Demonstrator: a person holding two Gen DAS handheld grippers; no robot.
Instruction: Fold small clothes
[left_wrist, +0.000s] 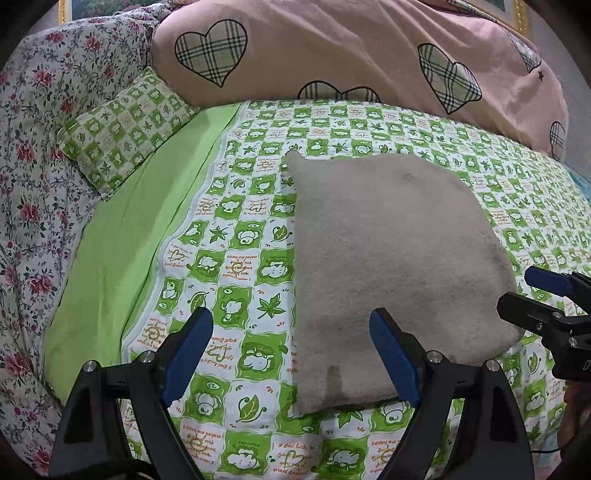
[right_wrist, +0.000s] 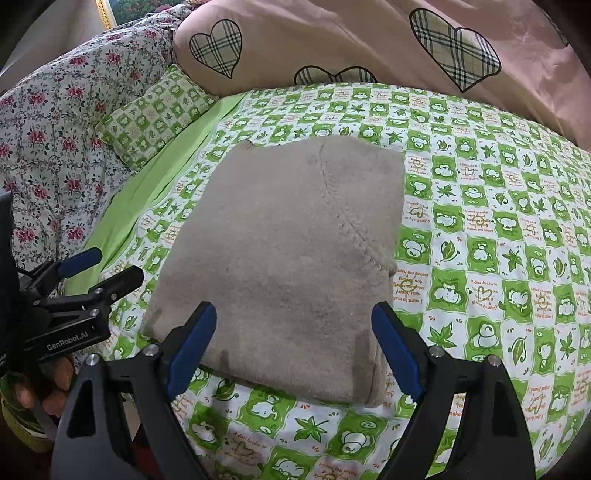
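One grey fleece garment (right_wrist: 284, 258) lies folded into a neat rectangle on the green-checked bedsheet (right_wrist: 480, 240) — seam showing. Both the left gripper (left_wrist: 291, 354) and the right gripper (right_wrist: 295, 350) hover released, empty, beside a pink heart-print duvet (left_wrist: 351, 48).

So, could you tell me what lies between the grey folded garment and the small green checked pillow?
Only bedding: the green checked sheet and its plain green border strip run between the grey folded garment and the small pillow. Both wrist views show it.
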